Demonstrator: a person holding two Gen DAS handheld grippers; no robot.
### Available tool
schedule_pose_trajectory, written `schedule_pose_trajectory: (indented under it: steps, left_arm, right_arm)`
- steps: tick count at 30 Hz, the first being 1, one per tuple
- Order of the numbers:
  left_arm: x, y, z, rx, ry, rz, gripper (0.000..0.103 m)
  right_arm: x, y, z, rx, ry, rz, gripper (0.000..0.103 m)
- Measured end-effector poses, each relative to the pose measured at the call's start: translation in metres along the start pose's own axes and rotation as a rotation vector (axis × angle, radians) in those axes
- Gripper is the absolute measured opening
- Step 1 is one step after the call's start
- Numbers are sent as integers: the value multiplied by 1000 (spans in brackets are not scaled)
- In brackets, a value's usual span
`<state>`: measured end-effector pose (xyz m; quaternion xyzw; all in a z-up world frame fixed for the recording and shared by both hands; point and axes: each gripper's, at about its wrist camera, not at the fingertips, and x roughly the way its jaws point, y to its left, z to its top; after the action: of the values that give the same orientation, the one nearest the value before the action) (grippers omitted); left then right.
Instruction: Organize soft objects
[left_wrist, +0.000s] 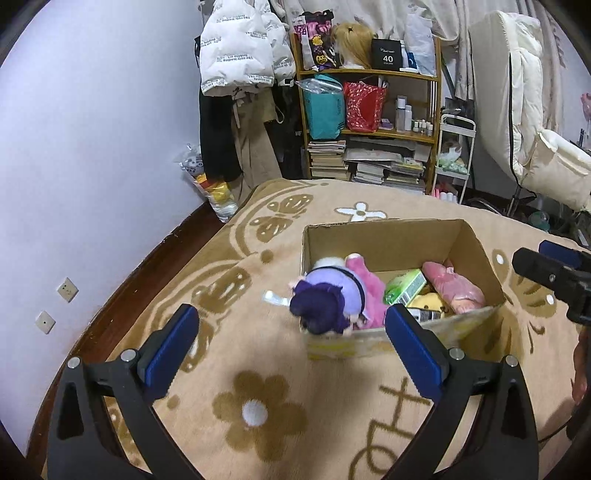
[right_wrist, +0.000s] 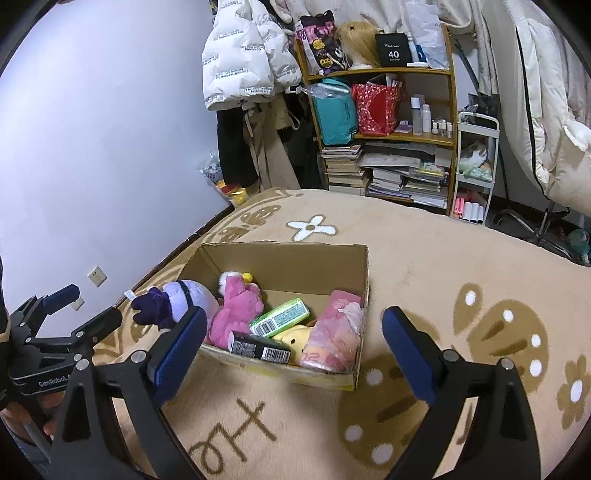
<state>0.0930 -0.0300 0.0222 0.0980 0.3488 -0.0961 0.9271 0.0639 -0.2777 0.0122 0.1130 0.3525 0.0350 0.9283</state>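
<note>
An open cardboard box stands on the beige carpet. A purple plush doll hangs over the box's left front corner. Inside lie a pink plush, a green packet, a yellow plush, a pink bagged soft item and a black box. My left gripper is open and empty just in front of the box. My right gripper is open and empty, near the box's front.
The beige carpet has brown flower patterns. A wooden shelf with bags, books and bottles stands behind, next to hanging coats. A white cart and a white chair are at the right. The wall is on the left.
</note>
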Motion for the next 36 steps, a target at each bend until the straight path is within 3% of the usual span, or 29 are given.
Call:
schedule_pose_trajectory:
  steps: [11, 20, 24, 36]
  left_arm:
    - [-37, 1, -30, 7, -11, 5, 100]
    - [-57, -4, -48, 22, -89, 75, 100]
    - [-65, -1, -52, -2, -132, 84, 100]
    - [-58, -2, -57, -20, -173, 75, 101]
  right_arm:
    - [-35, 2, -21, 2, -43, 4, 103]
    - [-52, 2, -41, 1, -79, -1, 103]
    - [-60, 6, -55, -32, -140, 9, 103]
    - [-59, 2, -79, -60, -208, -46, 103]
